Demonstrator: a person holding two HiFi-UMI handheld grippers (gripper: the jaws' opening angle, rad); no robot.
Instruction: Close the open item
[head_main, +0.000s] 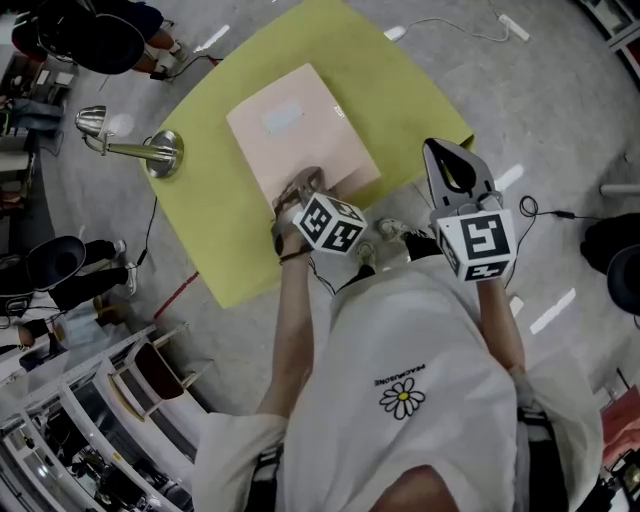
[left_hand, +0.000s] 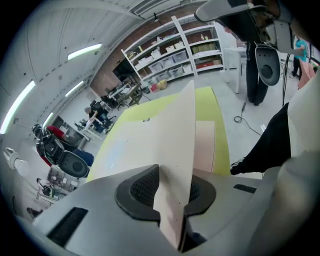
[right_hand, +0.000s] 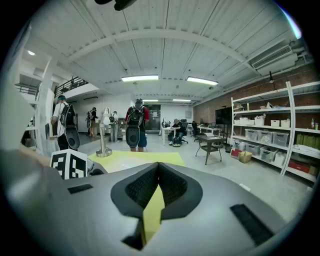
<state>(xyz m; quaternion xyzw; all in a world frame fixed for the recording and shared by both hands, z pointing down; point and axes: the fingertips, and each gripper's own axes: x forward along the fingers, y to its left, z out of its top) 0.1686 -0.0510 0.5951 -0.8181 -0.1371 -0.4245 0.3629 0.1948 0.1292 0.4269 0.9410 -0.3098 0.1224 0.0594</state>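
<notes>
The yellow-green desk (head_main: 230, 250) carries a pale pink folder (head_main: 300, 130) lying flat near the desk's middle. The folder's long axis runs from the desk's near edge away toward its far corner, leaning left.

From the head view the folder looks shut. The left gripper view shows its cover (left_hand: 177, 150) raised on a slant over the inner page (left_hand: 204, 145) (edge-on, so the slant is hard to judge). The left tool (head_main: 300, 188), at the desk's near side on the folder's short edge, is almost closed, its pads pinching that cover. The right tool (head_main: 440, 150) hangs off the desk's near right corner, closed and empty.

A pale blue label (head_main: 283, 118) on the folder shows no readable writing. Neither does the small print by the daisy (head_main: 402, 397) on the person's shirt.
</notes>
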